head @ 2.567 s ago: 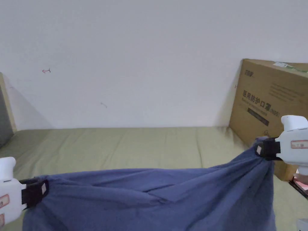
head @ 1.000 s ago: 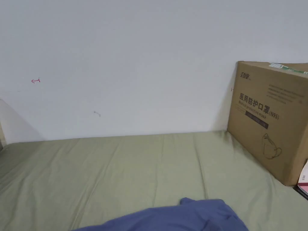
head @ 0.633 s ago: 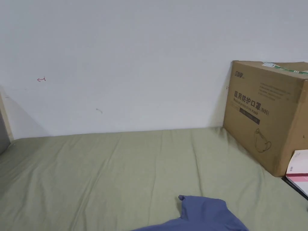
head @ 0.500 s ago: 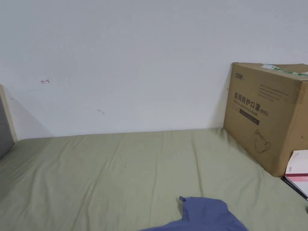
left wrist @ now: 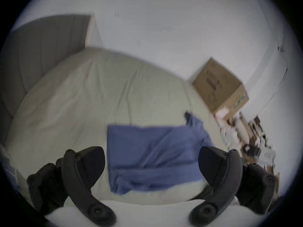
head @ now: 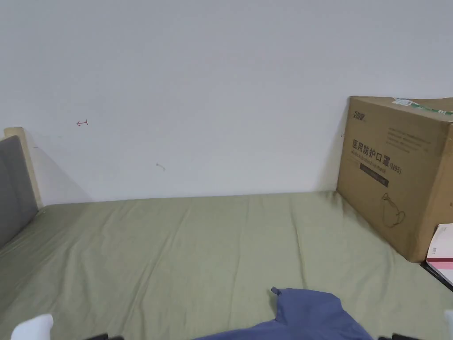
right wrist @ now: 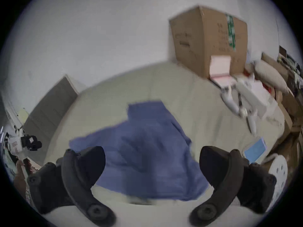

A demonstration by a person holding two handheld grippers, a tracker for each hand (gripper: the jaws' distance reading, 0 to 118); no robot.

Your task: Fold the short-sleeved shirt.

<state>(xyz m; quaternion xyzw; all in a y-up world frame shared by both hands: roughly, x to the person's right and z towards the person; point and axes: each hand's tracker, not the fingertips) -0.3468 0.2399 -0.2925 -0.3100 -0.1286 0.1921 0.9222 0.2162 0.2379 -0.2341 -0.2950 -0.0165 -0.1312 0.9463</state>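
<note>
The left gripper (left wrist: 151, 166) is held with jaws spread, empty, above the near edge of the blue shirt (left wrist: 152, 155); the right gripper (right wrist: 152, 166) is likewise spread and empty. The shirt is laid on the green bed sheet (head: 199, 248), its long axis running left to right, a sleeve (head: 305, 305) pointing far-right toward the cardboard box (head: 398, 168).

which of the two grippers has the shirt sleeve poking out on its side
The right gripper. The blue shirt lies on the green sheet, and its sleeve sticks out toward the cardboard box. The left gripper faces the straight folded edge.
</note>
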